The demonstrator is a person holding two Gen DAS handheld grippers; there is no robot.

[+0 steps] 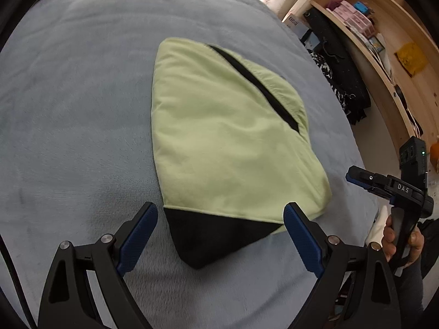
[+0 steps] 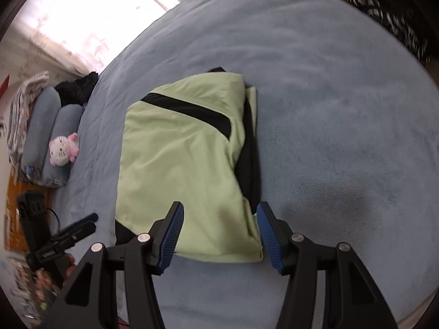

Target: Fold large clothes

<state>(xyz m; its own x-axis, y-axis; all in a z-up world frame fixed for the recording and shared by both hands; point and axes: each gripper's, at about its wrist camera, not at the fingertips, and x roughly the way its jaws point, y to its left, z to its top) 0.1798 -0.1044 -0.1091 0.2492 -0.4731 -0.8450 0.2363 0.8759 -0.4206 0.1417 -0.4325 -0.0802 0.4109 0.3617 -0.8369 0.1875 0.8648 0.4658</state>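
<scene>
Both hand-held grippers, left (image 1: 221, 231) and right (image 2: 219, 231), are held spread and empty above the folded green garment (image 1: 219, 137), whose loose black corner (image 1: 208, 238) risks being snagged and unfolded.

garment (image 1: 225, 137) on bed (image 1: 76, 109) | pillows (image 2: 52, 137) at bed's left edge | shelf (image 1: 384, 27) right

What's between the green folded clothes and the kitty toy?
Only bare blue blanket. The right wrist view shows it running from the folded green garment to the kitty toy, with nothing lying on that stretch.
</scene>
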